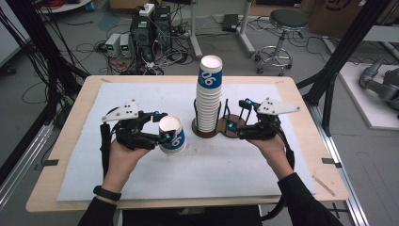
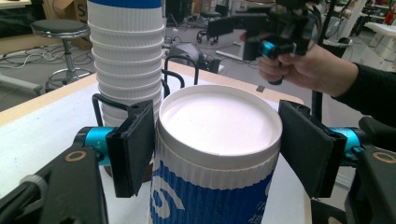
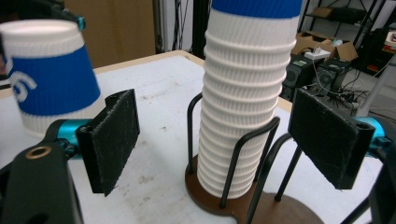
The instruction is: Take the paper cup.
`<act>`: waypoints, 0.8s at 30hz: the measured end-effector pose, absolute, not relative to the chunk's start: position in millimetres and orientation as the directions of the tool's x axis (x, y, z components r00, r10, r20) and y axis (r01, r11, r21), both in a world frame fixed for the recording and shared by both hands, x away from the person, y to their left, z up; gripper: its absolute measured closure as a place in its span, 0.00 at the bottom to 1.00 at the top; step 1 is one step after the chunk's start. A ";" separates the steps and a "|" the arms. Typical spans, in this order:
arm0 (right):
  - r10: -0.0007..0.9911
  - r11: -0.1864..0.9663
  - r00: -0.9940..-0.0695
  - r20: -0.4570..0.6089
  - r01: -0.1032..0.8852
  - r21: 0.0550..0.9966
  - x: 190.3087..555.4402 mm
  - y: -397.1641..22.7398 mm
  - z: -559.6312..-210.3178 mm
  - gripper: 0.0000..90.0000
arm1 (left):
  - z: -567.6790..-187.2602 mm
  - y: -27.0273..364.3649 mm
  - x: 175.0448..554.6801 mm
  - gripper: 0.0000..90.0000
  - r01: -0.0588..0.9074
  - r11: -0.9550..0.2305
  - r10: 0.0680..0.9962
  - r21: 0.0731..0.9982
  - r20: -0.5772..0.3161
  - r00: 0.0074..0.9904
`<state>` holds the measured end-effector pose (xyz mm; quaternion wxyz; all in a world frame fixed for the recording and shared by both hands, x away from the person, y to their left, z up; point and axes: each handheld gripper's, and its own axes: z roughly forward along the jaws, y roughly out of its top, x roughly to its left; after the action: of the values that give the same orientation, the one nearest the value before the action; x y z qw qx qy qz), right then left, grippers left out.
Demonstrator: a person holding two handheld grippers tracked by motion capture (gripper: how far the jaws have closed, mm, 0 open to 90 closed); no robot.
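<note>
On the white table mat [image 1: 141, 179], the left gripper [image 1: 165, 126] clamps an upturned paper cup [image 1: 171, 135], while the right gripper [image 1: 235, 116] hangs open beside the cup stack [image 1: 209, 96].

A lab: computer towers [image 1: 146, 28], floor cables [image 1: 89, 47], a stool [image 1: 284, 28] and black rig frames [image 1: 348, 42].

The cup stack [image 3: 243, 93] loses its top at the right gripper view's edge; cup count seems uncountable.
</note>
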<state>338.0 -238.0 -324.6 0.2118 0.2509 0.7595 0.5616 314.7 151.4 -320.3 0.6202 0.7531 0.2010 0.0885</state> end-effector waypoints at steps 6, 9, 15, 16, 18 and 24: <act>0.623 0.219 -0.782 -0.025 0.144 0.965 321.9 -244.5 -341.2 0.19 | -319.4 156.4 314.1 0.33 0.192 -0.140 0.424 0.971 -0.117 0.898; 0.624 0.220 -0.781 -0.028 0.141 0.965 316.8 -246.1 -349.9 0.19 | -318.4 157.1 312.9 0.33 0.189 -0.140 0.430 0.972 -0.112 0.896; 0.634 0.223 -0.773 -0.017 0.163 0.961 316.4 -250.1 -359.5 0.19 | -317.1 154.9 311.9 0.33 0.181 -0.140 0.428 0.973 -0.106 0.898; 0.634 0.223 -0.773 -0.017 0.163 0.961 316.4 -250.1 -359.5 0.19 | -317.2 154.5 312.0 0.33 0.178 -0.139 0.425 0.974 -0.104 0.899; 0.631 0.222 -0.775 -0.009 0.170 0.960 317.0 -250.2 -360.2 0.19 | -317.4 153.3 311.6 0.33 0.180 -0.141 0.419 0.974 -0.106 0.902; 0.624 0.224 -0.781 -0.016 0.159 0.962 315.6 -250.8 -359.1 0.19 | -317.5 150.8 312.0 0.33 0.179 -0.144 0.414 0.973 -0.105 0.904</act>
<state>315.6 -250.8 -359.1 0.2055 0.2594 0.7547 0.5665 312.0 150.8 -317.5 0.6239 0.7503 0.1974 0.0942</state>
